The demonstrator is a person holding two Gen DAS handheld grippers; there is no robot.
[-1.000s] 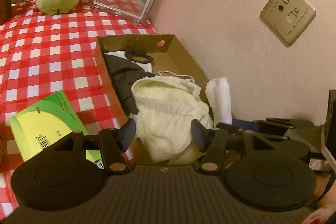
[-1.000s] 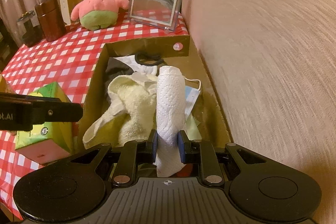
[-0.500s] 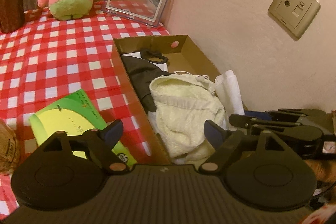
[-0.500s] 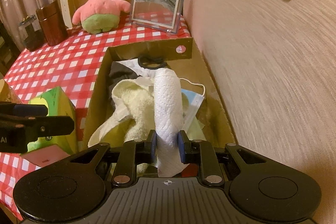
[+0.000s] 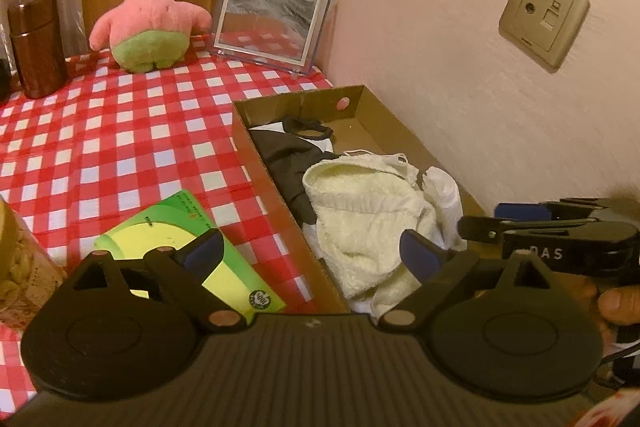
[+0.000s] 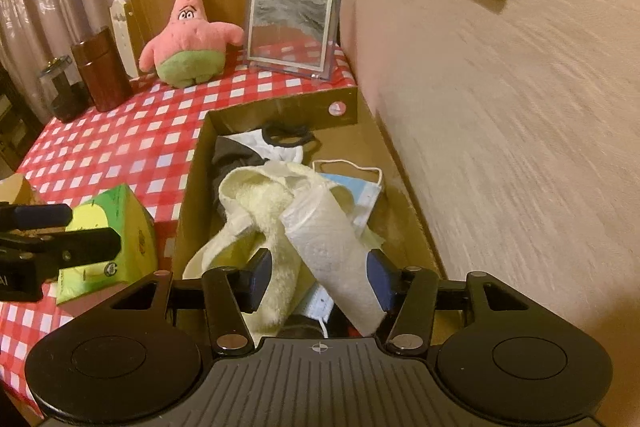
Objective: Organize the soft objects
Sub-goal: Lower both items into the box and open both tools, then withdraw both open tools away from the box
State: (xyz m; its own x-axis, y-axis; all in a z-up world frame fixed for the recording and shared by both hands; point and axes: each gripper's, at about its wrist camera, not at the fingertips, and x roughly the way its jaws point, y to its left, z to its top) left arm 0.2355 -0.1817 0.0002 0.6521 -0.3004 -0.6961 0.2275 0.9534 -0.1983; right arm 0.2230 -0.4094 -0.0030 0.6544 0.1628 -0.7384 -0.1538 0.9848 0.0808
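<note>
Left wrist view: the left gripper [image 5: 312, 251] hangs above the near end of the long brown cardboard box [image 5: 260, 151] that sits on the red-and-white checked tablecloth [image 5: 120, 143], close along the pale textured wall [image 5: 440, 67]. Its jaws have just been opening and now stand wide, with nothing between them; one fingertip sits over the flat green-and-yellow tissue packet [image 5: 180, 243] outside the box, the other over the fluffy cream towel [image 5: 360, 211] heaped inside it. Farther along the box lie a dark grey garment [image 5: 288, 155] and a black elastic hair band [image 5: 308, 127]. The right gripper [image 5: 520, 223] reaches in from the right, beside a crumpled white paper towel [image 5: 444, 195]. A pink starfish plush toy with green shorts [image 5: 148, 23] sits at the far end of the table beside a clear acrylic picture frame [image 5: 272, 23], well apart from the box. It looks like the soft item not yet gathered.

Right wrist view: the right gripper [image 6: 318, 277] points down into the box [image 6: 404, 187]. Its jaws have just been opening; the rolled white paper towel [image 6: 332, 247] lies slanted between them, leaning on the cream towel [image 6: 264, 203], and the pads no longer squeeze it, though it may brush the right one. That reads as a release, leaving the roll propped in the pile. A light blue face mask with white ear loops [image 6: 360, 195] lies beneath it, against the box floor. The left gripper [image 6: 52, 231] shows at the left edge over the tissue packet [image 6: 116, 227]. The plush toy [image 6: 188, 39] sits by the frame [image 6: 292, 31] and a dark brown wooden canister [image 6: 102, 71].
</note>
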